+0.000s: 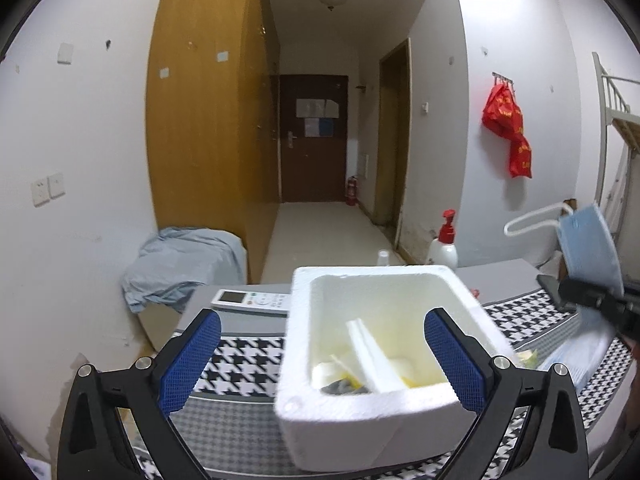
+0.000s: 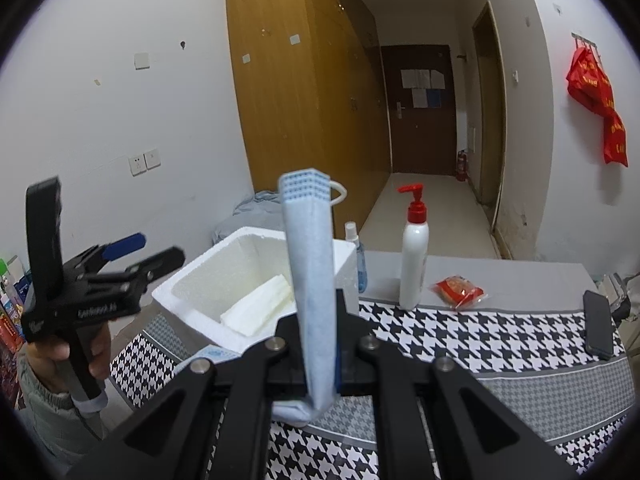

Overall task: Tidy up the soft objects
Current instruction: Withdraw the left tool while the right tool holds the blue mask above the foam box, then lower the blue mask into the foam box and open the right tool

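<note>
The right gripper point(image 2: 320, 364) has its jaws clamped on a blue face mask point(image 2: 310, 276), held upright above the near edge of the houndstooth-covered table point(image 2: 480, 332). The left gripper point(image 1: 320, 364) hangs with jaws spread wide and empty, straddling the open white foam box point(image 1: 360, 420). A lotion bottle point(image 2: 414, 264) stands beyond the box, clear of both.

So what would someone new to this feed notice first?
Probably the blue face mask standing up between the shut fingers of the right gripper, in the middle of the right wrist view. Just behind it sits the white foam box on the houndstooth cloth, with the left gripper wide open around it.
</note>
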Available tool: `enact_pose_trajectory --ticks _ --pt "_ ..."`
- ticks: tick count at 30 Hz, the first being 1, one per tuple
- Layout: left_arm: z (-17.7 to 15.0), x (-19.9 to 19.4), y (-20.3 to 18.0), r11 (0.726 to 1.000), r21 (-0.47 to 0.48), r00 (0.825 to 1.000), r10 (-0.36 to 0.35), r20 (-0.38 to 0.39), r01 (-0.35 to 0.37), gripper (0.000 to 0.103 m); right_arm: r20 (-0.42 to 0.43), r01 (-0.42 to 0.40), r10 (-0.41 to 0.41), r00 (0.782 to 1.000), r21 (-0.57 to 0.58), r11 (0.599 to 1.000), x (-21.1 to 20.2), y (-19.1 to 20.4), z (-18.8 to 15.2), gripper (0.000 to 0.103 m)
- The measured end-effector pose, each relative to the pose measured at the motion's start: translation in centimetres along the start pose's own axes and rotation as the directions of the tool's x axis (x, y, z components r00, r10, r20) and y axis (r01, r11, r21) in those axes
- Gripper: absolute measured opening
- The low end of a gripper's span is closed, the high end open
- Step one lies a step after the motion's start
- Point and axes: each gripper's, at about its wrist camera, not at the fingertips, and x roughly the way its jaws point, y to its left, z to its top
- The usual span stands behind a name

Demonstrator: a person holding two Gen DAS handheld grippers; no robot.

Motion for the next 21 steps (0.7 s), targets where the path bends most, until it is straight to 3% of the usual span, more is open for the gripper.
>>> enact_pose_trajectory --ticks 7,21 --pt "-0.8 -1.4 0.8 1.0 -0.011 1.0 0.024 0.01 -0.023 0.102 0.01 -0.021 0.021 1.0 -0.026 0.999 0.4 1.2 1.2 0.011" --pt "-3.3 -3.4 1.4 1.0 -0.004 1.0 0.005 0.017 -0.005 0.102 0.021 -0.037 0.039 0.999 -0.066 0.997 1.4 3.0 3.4 0.011"
